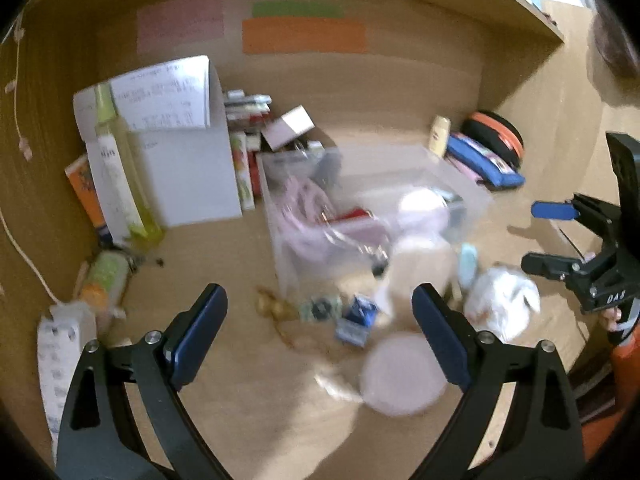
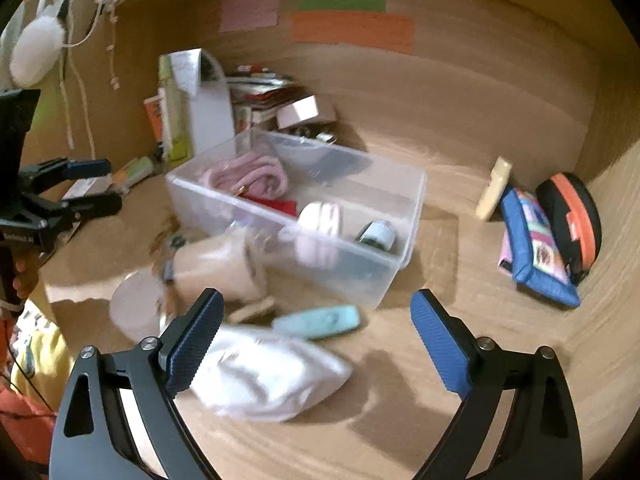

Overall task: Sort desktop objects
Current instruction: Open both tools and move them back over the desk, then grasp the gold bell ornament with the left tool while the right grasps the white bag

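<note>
A clear plastic bin (image 1: 472, 188) (image 2: 412, 216) stands mid-desk and holds a pink cable (image 2: 248, 176), a red item, a white round case (image 2: 320, 216) and a tape roll (image 2: 376, 234). In front of it lie a beige cup on its side (image 2: 216, 264), a pale round lid (image 1: 400, 376) (image 2: 136, 304), a teal case (image 2: 320, 322), a white crumpled bag (image 2: 272, 376) (image 1: 500, 304) and small blue items (image 1: 356, 316). My left gripper (image 1: 320, 320) is open above the clutter. My right gripper (image 2: 316, 332) is open over the white bag and teal case.
Papers, a green bottle (image 1: 116, 168) and books (image 1: 244, 140) stand at the back left. A blue pouch (image 2: 536, 244), an orange-black case (image 2: 576, 216) and a cream tube (image 2: 494, 188) sit at the back right. A power strip (image 1: 60, 344) lies at left.
</note>
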### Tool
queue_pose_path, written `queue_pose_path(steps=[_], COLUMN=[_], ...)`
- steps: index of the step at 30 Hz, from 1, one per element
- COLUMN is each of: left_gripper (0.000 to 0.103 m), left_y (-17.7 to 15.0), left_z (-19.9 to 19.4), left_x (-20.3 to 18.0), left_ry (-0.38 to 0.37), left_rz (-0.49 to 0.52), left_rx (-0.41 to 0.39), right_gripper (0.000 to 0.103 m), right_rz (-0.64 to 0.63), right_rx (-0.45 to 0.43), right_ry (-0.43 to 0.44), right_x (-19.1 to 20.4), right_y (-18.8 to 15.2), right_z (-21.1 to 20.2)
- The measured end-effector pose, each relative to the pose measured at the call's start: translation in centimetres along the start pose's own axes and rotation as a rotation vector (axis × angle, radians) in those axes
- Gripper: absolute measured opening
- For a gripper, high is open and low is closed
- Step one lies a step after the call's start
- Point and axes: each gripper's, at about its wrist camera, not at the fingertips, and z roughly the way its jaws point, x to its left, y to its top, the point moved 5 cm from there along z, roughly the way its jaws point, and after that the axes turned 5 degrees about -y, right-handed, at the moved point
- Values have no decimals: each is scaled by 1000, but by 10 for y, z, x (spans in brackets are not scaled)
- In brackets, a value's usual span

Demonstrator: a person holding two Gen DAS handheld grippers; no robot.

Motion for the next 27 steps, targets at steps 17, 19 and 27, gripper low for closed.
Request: queue_pose_path(steps=[17, 19, 27], left_gripper=[95, 94, 65], left_y=[-27, -22, -18], left_z=[21, 32, 77], left_x=[30, 48, 67], left_ry=[40, 67, 53], left_rz=[-82, -123, -153], left_rx=[85, 97, 204], right_gripper=[97, 97, 91], right_rz=[76, 90, 59], right_rx=[167, 175, 204], right_ry=[91, 115, 159], right_x=[20, 21, 25], right_y=[-48, -44, -40], right_z=[39, 45, 53])
